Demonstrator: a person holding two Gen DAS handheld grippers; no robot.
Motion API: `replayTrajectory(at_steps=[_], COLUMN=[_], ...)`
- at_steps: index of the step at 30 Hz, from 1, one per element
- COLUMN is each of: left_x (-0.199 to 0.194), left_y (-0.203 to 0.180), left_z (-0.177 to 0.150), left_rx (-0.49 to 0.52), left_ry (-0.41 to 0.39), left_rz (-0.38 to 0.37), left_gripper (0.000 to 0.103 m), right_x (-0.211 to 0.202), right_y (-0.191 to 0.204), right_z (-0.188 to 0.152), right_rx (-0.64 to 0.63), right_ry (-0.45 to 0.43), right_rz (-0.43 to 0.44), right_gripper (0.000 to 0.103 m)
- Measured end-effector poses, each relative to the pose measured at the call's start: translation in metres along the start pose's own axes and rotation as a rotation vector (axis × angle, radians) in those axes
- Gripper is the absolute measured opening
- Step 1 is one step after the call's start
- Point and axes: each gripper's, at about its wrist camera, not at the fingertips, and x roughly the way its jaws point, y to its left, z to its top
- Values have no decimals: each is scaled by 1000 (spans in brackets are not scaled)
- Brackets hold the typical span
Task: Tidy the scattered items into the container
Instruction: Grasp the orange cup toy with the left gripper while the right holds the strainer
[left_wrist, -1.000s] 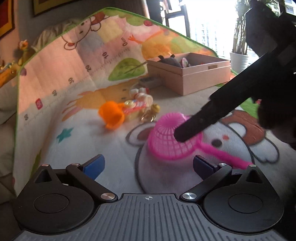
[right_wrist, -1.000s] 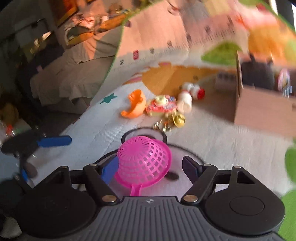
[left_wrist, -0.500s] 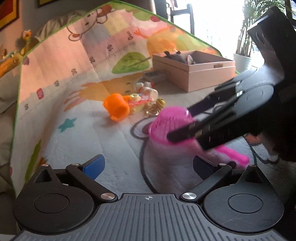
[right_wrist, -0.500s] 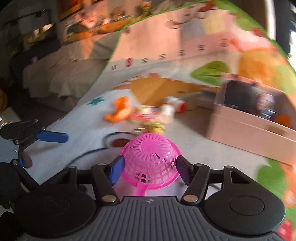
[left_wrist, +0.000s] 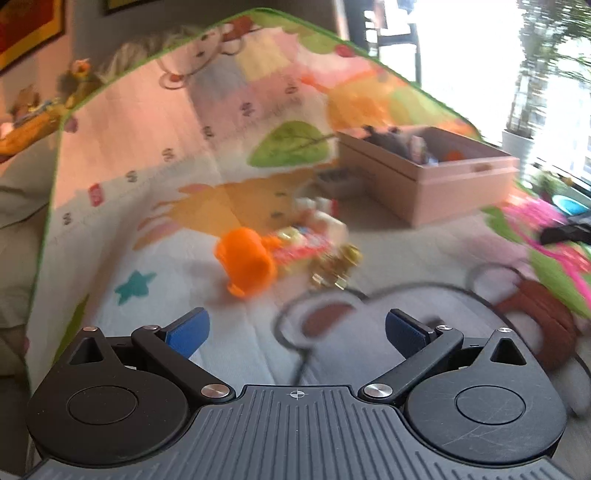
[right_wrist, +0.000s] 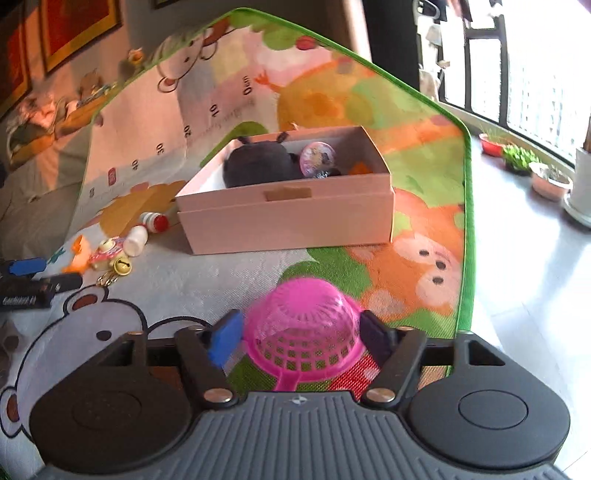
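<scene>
The play mat (right_wrist: 236, 110) bears a printed scale — 0cm, 10, 20, 30, 40 (rotated).

Both our grippers point down at a slant.
Our left gripper (left_wrist: 293, 330) has its fingers wide apart, nothing between them; our right gripper (right_wrist: 301, 338) is opening, a pink strainer (right_wrist: 301, 332) between its fingers.

1. Bare play mat (right_wrist: 221, 273) is seen between the pink strainer (right_wrist: 303, 332) and the pink box (right_wrist: 288, 218).
2. The box's left half is filled by a dark plush (right_wrist: 258, 166).
3. Its left flank is crowded by small toys (right_wrist: 110, 254).
</scene>
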Motion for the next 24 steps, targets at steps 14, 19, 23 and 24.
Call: replayTrajectory(at_steps=[14,19,23,24], left_x=[51,50,33,28], left_y=[13,13,6,2], left_z=[23,24,28,28], left_rx=[-60,-69,-60,-54], left_ry=[45,35,7,-4], left_rz=[113,116,80,61], left_gripper=[69,51,34,34], right_x=[5,5,5,5], right_y=[-14,-16,-16,-17], right_z=[-9,-10,-10,-10], right_rx=[106,122,127,128], right_ry=[-25,-28,-29,-30], right_rz=[29,32,31,29], right_gripper=[86,90,91,92])
